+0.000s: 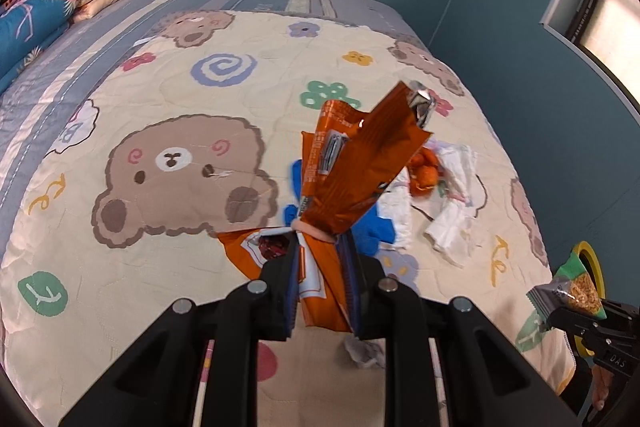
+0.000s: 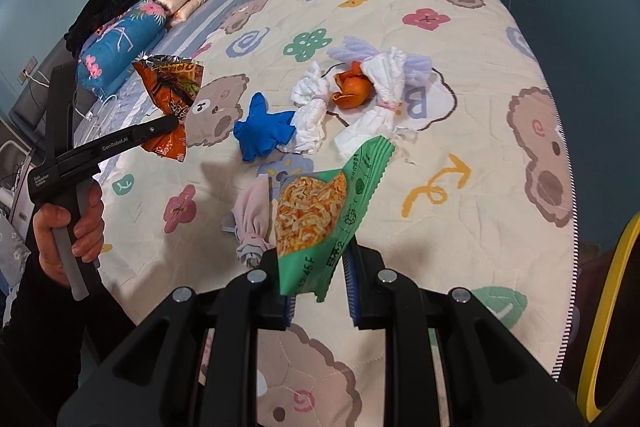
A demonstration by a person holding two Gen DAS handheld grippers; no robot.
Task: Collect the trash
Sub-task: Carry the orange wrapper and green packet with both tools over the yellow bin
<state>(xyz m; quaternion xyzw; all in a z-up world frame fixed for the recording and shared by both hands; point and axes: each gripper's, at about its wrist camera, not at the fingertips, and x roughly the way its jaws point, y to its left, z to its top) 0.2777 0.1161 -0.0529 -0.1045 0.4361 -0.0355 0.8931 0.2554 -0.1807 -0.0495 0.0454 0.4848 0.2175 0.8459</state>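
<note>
The orange wrapper (image 1: 352, 163) stands up between the pads of the left tongs (image 1: 322, 259), clamped near its lower end, with its crumpled top leaning to the far right above the quilt (image 1: 160, 67). The green packet (image 2: 320, 219) sits the same way in the right tongs (image 2: 318, 267): the pads are closed on its lower edge and the packet rises up and to the right. Both pairs of tongs are nearly together, pinched on thin foil, and both wrappers hang clear of the bed.

More trash lies on the quilt beyond the tongs: a blue glove (image 2: 262, 131), white tissues (image 2: 312, 115) beside it, orange peel (image 2: 352, 89) among the tissues, and a twisted pink-grey scrap (image 2: 252, 223) just left of the green packet. A yellow-rimmed bin (image 2: 608, 307) shows at the right edge of the bed.

From the right wrist view, a hand (image 2: 68, 231) grips the left tool's handle, whose arm reads "GenRobot.AI". The green packet shows "45F" near its bottom; other print on both wrappers is too small to read. The quilt carries bear faces, flowers and a large "B".
</note>
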